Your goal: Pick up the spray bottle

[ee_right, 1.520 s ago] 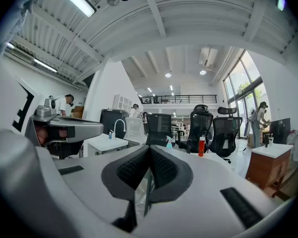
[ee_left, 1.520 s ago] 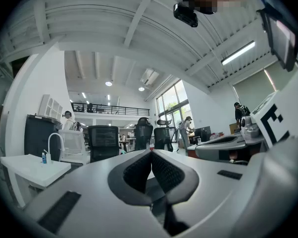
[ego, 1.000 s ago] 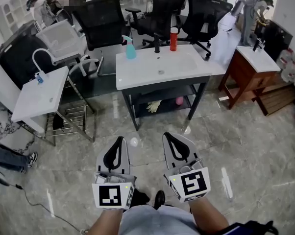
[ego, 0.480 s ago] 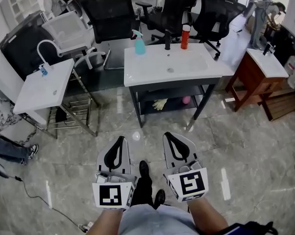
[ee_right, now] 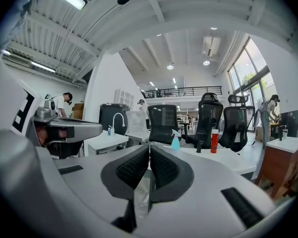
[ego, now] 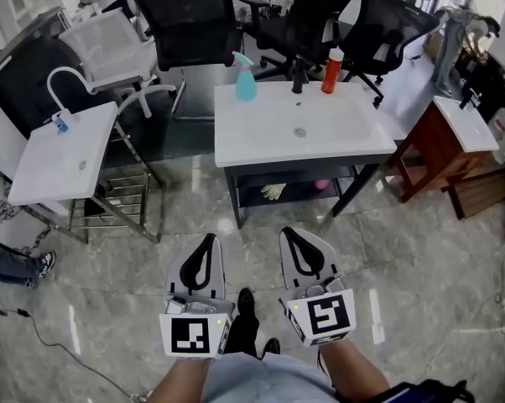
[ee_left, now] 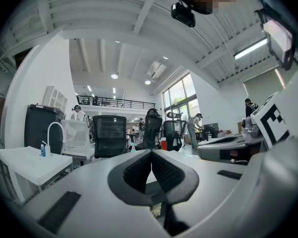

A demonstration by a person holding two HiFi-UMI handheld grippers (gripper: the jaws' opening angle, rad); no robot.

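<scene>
**A:** What's different from a second ago?

**B:** The white washstand (ego: 261,141) sits nearer in the head view, so the person is walking up to it. I'd call this the approach. Both grippers are well short of it, over the floor.

**A:** And their pose?

**B:** The left gripper (ego: 206,240) points level, with its jaws pressed together on nothing. The spray bottle (ego: 245,81) stands upright at the washstand's back left, untouched. The right gripper (ego: 288,233) runs alongside the left one, tipped slightly down. Its jaws meet too, and they hold nothing. They must open before any grasp.
</scene>
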